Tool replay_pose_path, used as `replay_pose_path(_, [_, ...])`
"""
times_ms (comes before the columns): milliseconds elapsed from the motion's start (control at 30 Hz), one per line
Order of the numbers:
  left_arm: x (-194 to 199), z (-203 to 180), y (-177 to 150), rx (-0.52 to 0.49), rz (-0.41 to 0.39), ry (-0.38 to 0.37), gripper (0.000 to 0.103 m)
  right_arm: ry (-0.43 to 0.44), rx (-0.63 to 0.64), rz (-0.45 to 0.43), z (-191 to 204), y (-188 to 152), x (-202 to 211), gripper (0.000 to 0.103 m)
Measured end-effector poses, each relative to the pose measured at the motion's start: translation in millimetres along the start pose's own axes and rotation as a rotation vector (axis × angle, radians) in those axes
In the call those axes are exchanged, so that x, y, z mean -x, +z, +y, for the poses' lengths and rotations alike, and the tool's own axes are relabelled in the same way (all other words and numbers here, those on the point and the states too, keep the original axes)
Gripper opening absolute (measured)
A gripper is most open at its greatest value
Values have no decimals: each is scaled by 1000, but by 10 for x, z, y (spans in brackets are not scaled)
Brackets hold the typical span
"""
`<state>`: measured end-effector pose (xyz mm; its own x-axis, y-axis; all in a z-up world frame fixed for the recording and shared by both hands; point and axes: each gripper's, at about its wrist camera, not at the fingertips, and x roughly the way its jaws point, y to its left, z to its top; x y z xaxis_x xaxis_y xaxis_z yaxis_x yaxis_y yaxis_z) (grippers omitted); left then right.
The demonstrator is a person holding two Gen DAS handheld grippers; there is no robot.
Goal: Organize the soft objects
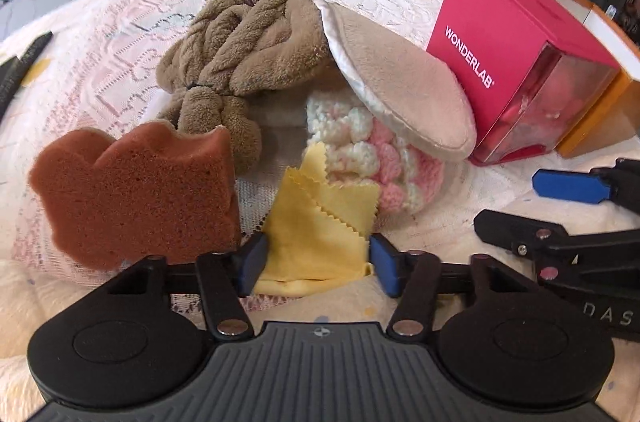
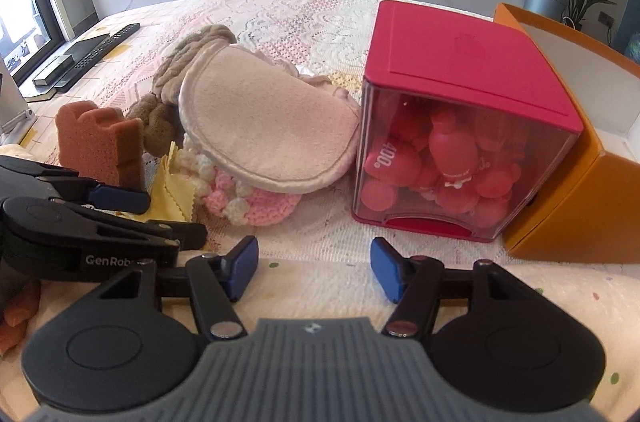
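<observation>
Cloth [image 1: 316, 222] in yellow sits between the left tool's [image 1: 316, 262] blue pads, spread either side of it, not pinching. It's thin, limp, light; pinch the near folded edge. Right tool [image 2: 314, 270] hovers wide open, empty, over the counter [image 2: 320, 222].

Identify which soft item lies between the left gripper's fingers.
The yellow cloth, with zigzag edges, lies between the open left gripper; the sponge stands beside it.
</observation>
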<state>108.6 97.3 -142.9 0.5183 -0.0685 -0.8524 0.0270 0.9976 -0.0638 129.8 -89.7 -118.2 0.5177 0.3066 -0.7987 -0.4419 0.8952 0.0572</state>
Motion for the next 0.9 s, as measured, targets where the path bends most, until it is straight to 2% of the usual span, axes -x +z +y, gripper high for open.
replay_pose_path(33, [3, -6, 9, 1, -1, 11, 43, 1, 0, -1, -2, -3, -1, 62])
replay_pose_path(67, [17, -2, -6, 6, -3, 18, 37, 1, 0, -2, -3, 0, 1, 62])
replay_pose_path(133, [42, 12, -22, 19, -6, 18, 19, 1, 2, -5, 0, -1, 7, 62])
replay_pose_path(200, [74, 22, -49, 22, -14, 14, 9, 0, 4, -7, 6, 2, 14, 62])
replay_pose_path(400, [305, -3, -78, 25, -116, 13, 7, 2, 17, -31, 33, 11, 92, 62])
replay_pose_path(600, [550, 125, -22, 126, -190, -32, 6, 16, 68, -84, 127, 75, 225, 63])
replay_pose_path(800, [723, 160, 72, 161, -251, -31, 6, 25, 124, -142, 213, 219, 323, 72])
replay_pose_path(900, [724, 200, 146, 177, -267, -20, 6, 26, 155, -166, 260, 317, 334, 81])
